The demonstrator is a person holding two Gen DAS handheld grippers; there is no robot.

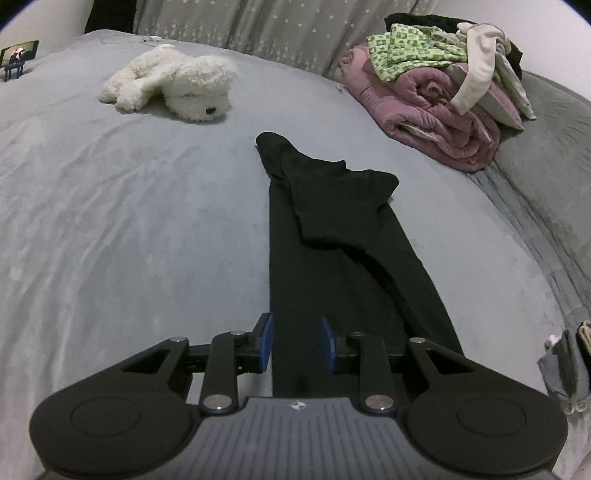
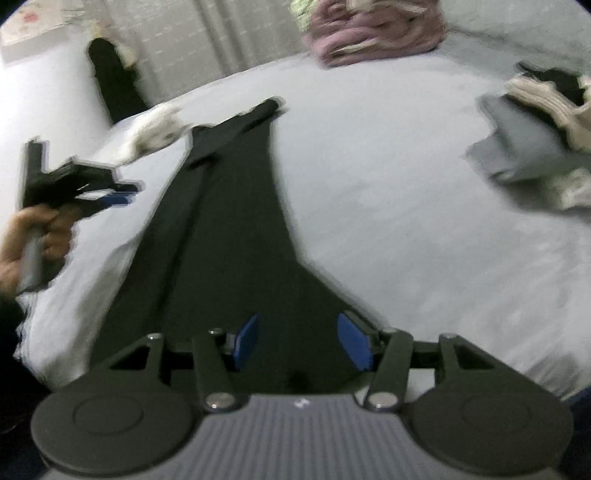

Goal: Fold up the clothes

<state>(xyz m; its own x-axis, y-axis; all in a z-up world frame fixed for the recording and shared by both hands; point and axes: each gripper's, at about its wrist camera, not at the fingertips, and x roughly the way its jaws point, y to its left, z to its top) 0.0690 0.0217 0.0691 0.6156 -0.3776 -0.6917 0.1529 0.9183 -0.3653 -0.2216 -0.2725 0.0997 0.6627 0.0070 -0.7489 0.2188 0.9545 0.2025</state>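
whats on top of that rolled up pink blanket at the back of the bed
On the pink blanket lie a green and white patterned garment, cream clothes and something black at the back. How many garments are underneath cannot be seen: they cover one another.

We count one pair of black leggings [image 1: 332, 236] laid out on one grey bed [image 1: 129, 221]; one white plush dog [image 1: 173, 83]; one rolled pink quilt [image 1: 436, 122] under one heap of loose clothes [image 1: 454, 48]; one small folded stack [image 2: 535, 140]; two grippers, left [image 1: 297, 341] and right [image 2: 299, 341]; one phone on a stand [image 1: 18, 55].
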